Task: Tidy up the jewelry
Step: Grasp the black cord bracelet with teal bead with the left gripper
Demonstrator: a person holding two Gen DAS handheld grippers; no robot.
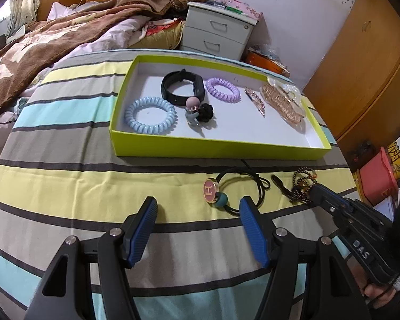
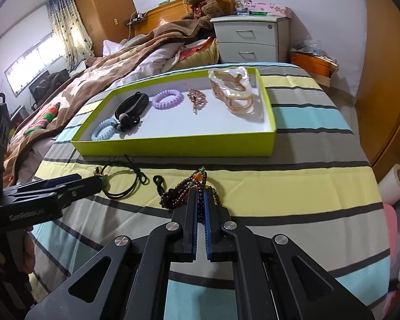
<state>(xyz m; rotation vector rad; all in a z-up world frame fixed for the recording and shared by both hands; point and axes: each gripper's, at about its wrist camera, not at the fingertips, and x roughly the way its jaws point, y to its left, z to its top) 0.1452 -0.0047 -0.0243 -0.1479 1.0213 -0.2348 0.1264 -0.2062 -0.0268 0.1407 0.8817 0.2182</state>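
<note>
Nearest, the right gripper point(image 2: 200, 200) stands with its ribbed blue pads narrowed onto a strand of the dark wooden bead bracelet with orange and teal accent beads point(image 2: 185, 190), which lies heaped on the striped cotton bedspread point(image 2: 293, 186). The left gripper point(image 1: 198, 210) is spread wide, holding nothing, just before the black elastic cord hair tie with a round pink enamel disc point(image 1: 210, 190). The beads appear hard, smooth and light on a limp string, likely to swing and slip; taking several strands together near the heap's middle seems safest. The cord looks soft and springy, its disc rigid. Farther off, the shallow lime-green cardboard tray point(image 1: 213, 148) holds coiled plastic ties in pale blue point(image 1: 150, 116) and lilac point(image 1: 222, 90), a black band point(image 1: 181, 86) and translucent amber claw clips point(image 1: 282, 104)
</note>
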